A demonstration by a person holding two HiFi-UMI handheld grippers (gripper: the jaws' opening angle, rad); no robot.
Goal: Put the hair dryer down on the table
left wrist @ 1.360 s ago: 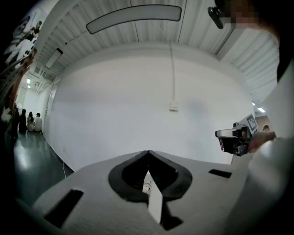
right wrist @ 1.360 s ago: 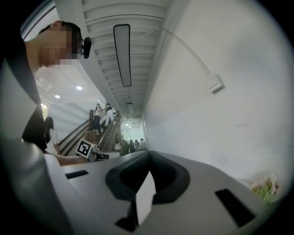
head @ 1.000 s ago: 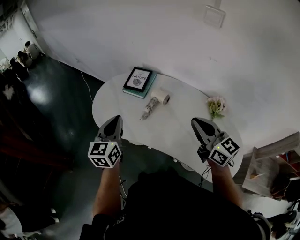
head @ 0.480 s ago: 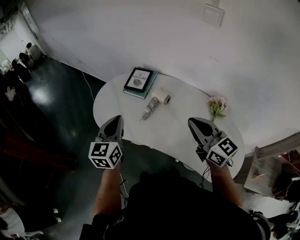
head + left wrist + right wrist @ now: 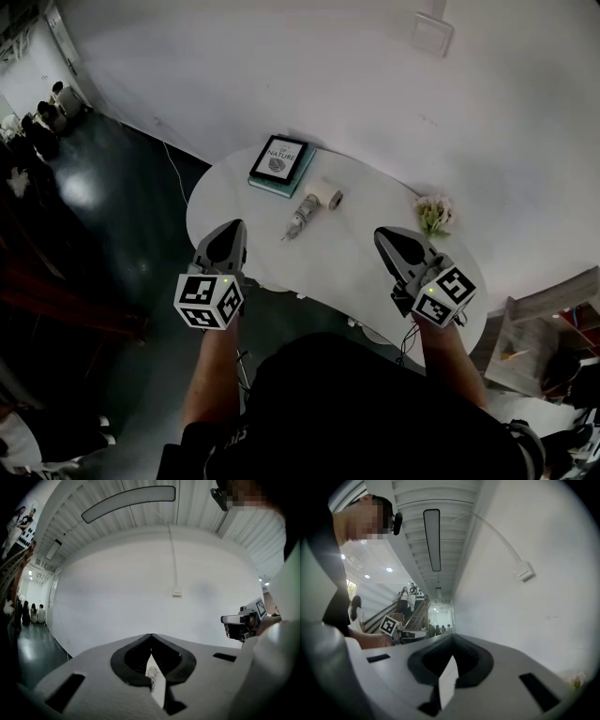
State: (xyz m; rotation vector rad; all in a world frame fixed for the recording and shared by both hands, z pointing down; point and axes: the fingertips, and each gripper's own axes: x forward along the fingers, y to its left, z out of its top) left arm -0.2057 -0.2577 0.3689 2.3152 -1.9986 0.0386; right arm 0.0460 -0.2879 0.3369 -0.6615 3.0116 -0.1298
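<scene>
- Hardly anything has shifted since the earlier frames: the right gripper (image 5: 384, 236) sits a touch further left in the head view. The left gripper (image 5: 232, 230) is about where it was, and the hair dryer (image 5: 309, 208) has not moved.
- The hair dryer lies on its side on the white table (image 5: 366, 272), just in front of the book (image 5: 279, 159) and well apart from both grippers.
- The left gripper's jaws meet at the tips with nothing held. A small pale shape seen through the slit behind them is probably the distant hair dryer.
- The right gripper's jaws are likewise closed and empty, over the table's near edge.
- A bunch of flowers (image 5: 433, 214) lies near the table's right end.
</scene>
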